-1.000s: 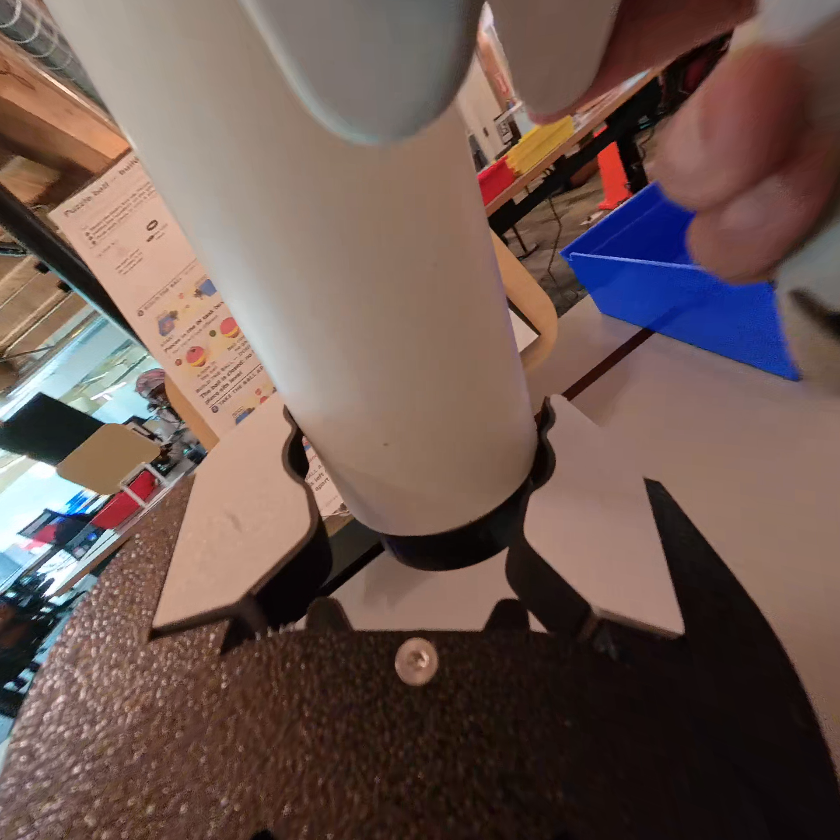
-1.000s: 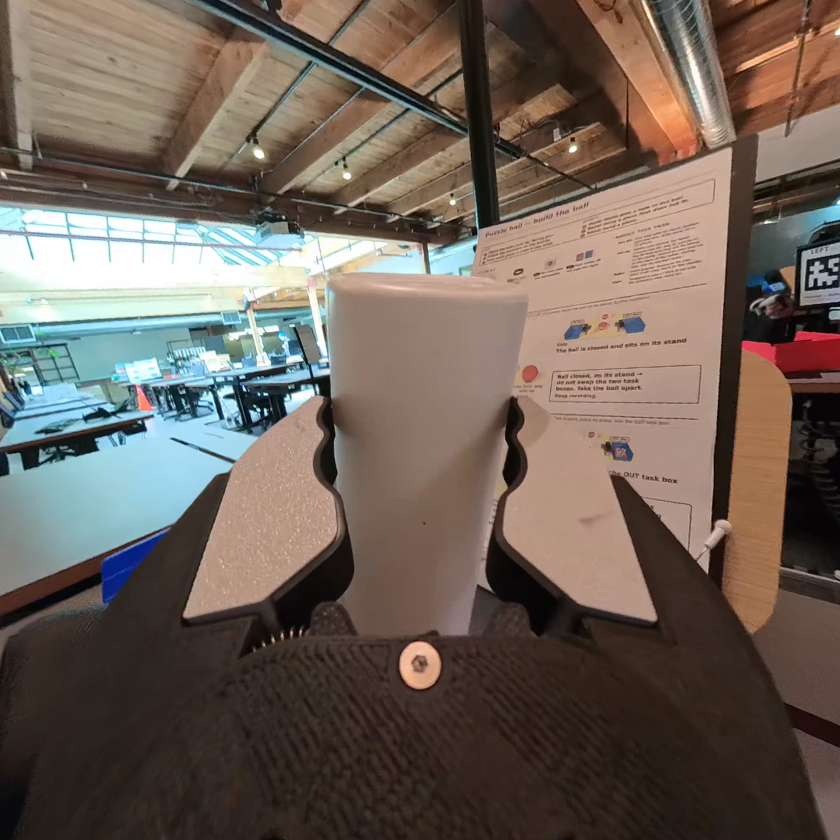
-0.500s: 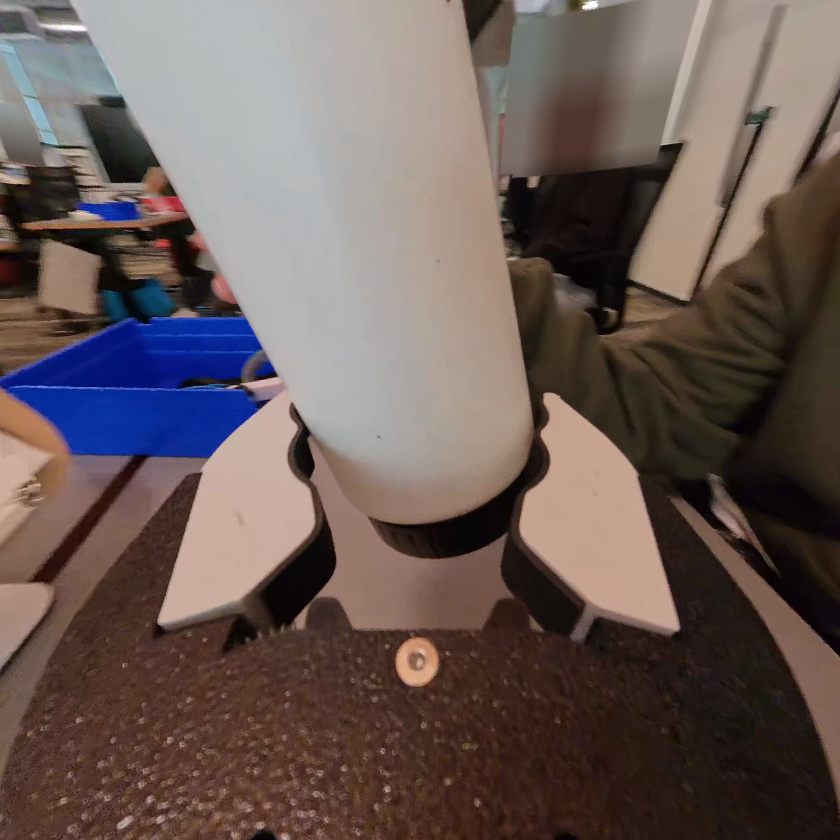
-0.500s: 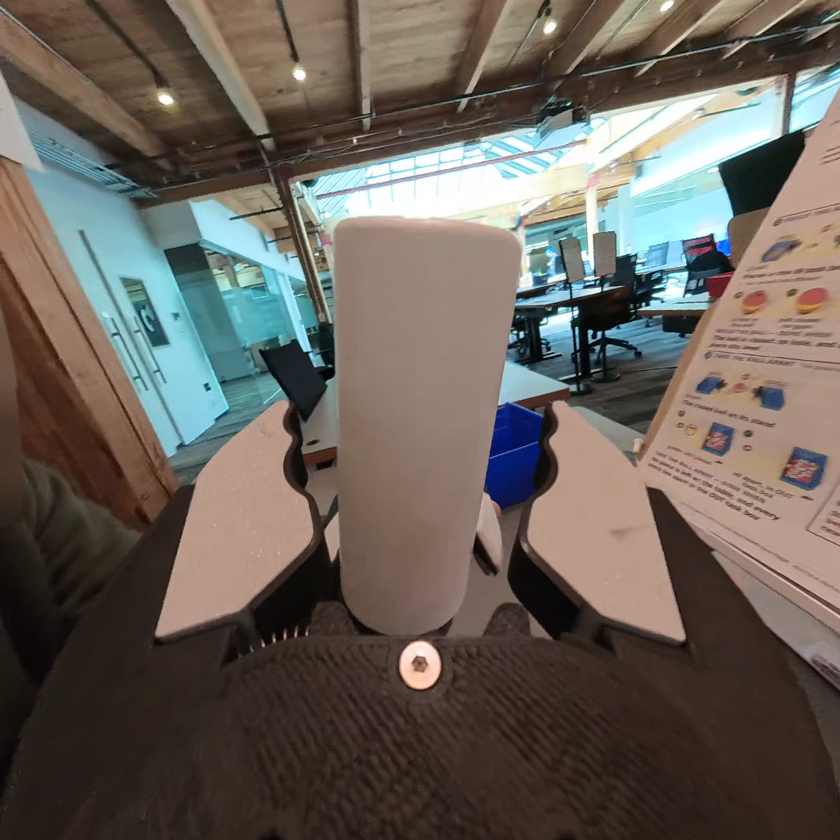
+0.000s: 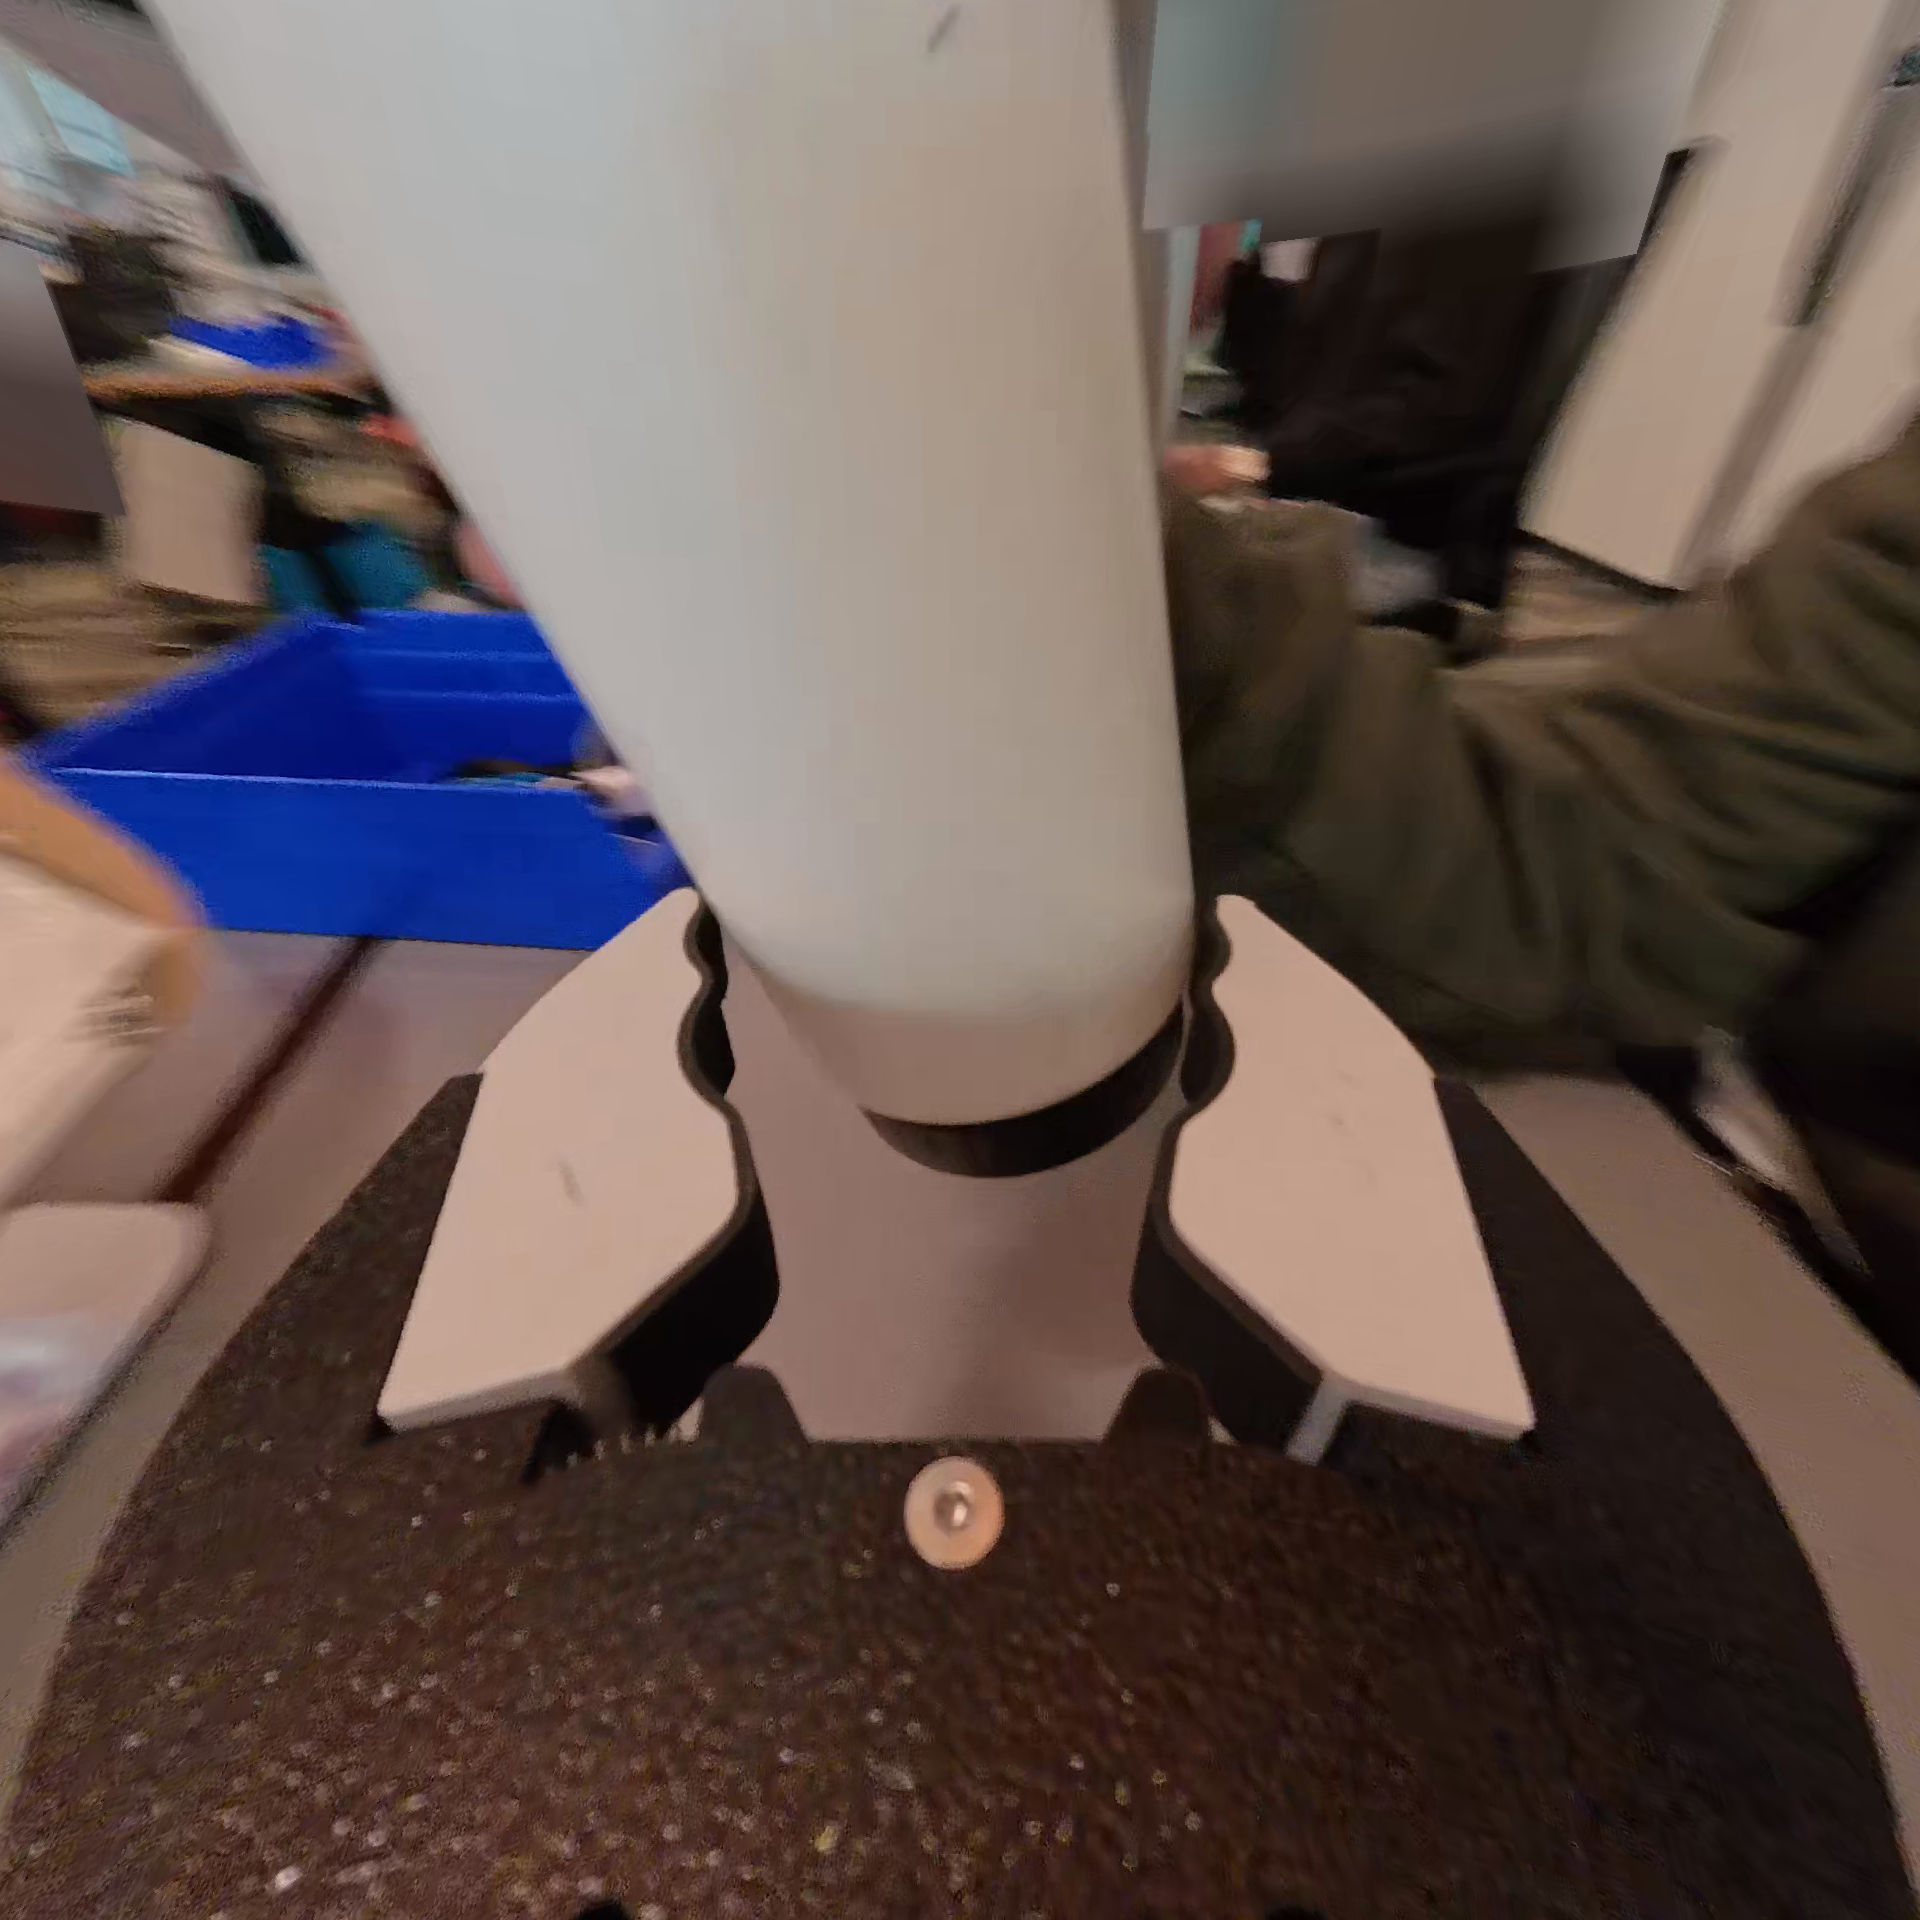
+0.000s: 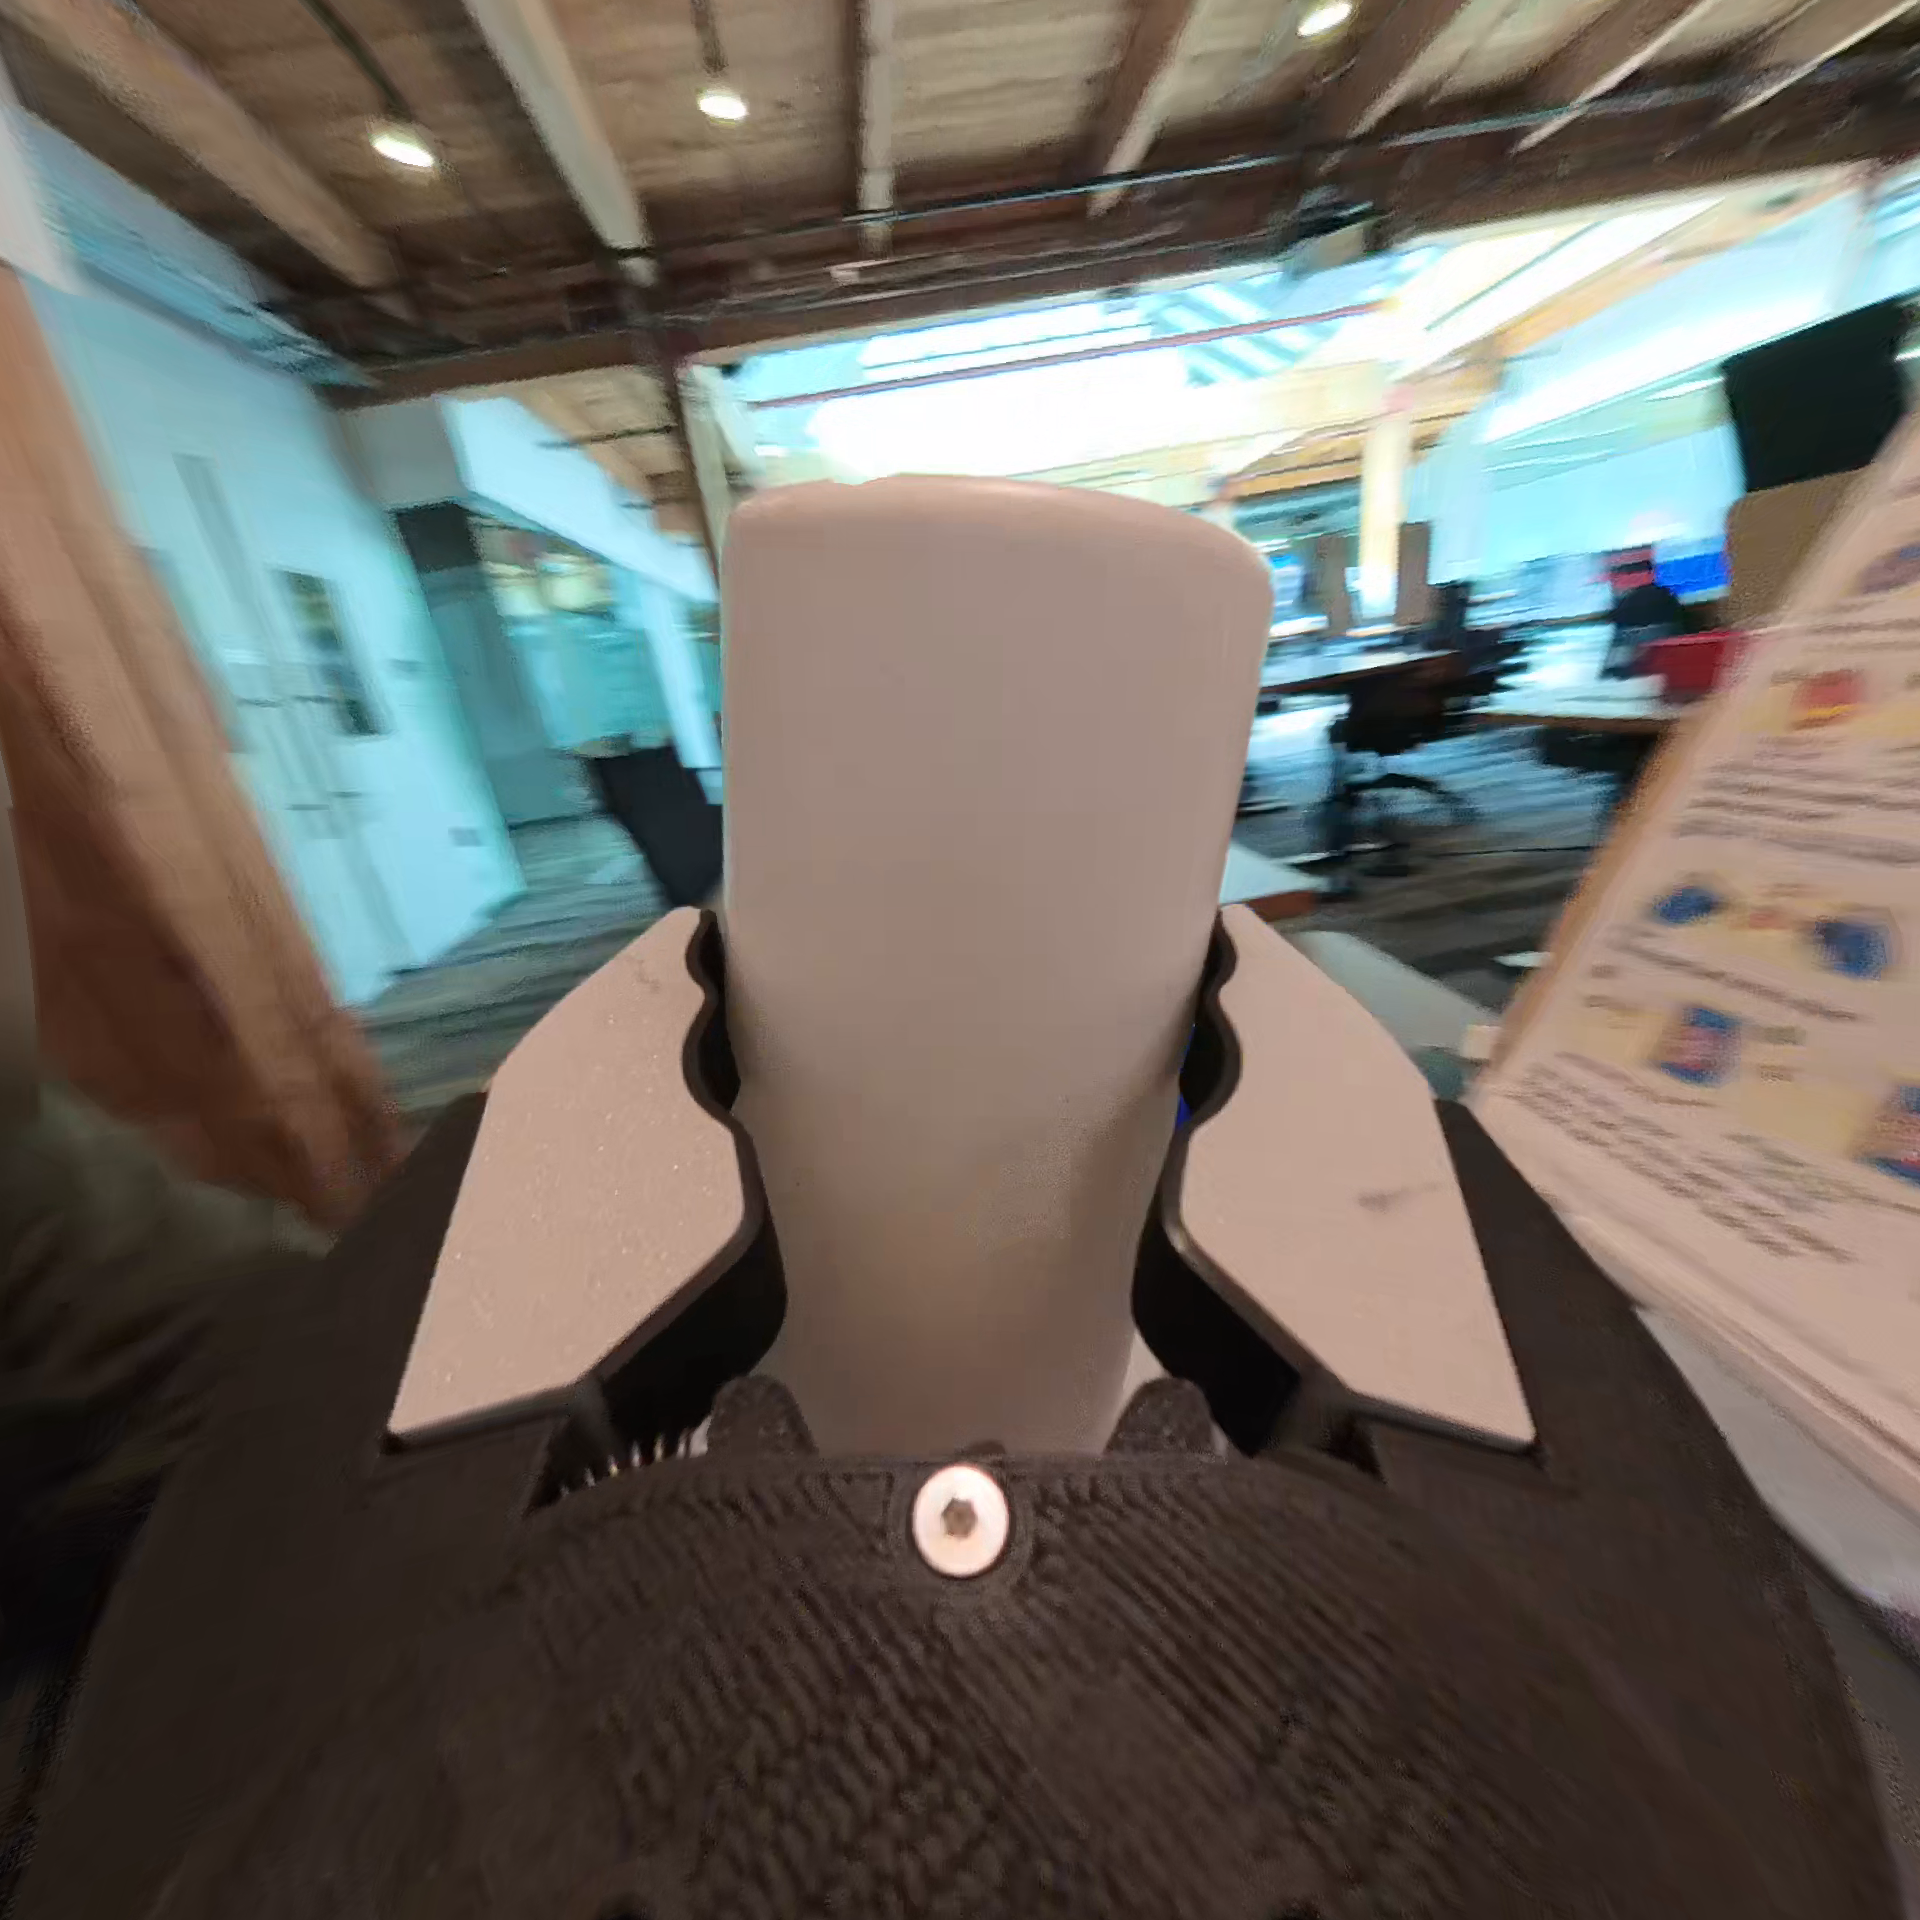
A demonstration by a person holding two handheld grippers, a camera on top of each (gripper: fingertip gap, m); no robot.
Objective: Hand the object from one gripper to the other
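Note:
A white cylindrical bottle [image 5: 831, 520] with a black end [image 5: 1039, 1143] slants up out of my left gripper [image 5: 956, 925]. The left fingertips press on its lower end, just above the black part. In the right wrist view the same bottle [image 6: 987, 831] stands between the fingers of my right gripper [image 6: 961, 925]. The right jaws stand slightly wider than the bottle, and a thin blue sliver shows beside the right finger [image 6: 1351, 1195]. The bottle's lower part is hidden behind the right gripper's body.
A blue bin [image 5: 364, 831] sits on the grey table [image 5: 1621, 1247] to the left of the bottle. A person's olive sleeve [image 5: 1558, 831] reaches in from the right. An instruction poster [image 6: 1714, 987] stands at the right, and a wooden panel [image 6: 104, 831] at the left. Left tips to right tips: about 12 cm.
A second ago the right jaws were tight on the bottle; they have since opened. Both grippers swung round together with the bottle. The bottle's black end now sits nearer the left fingertips.

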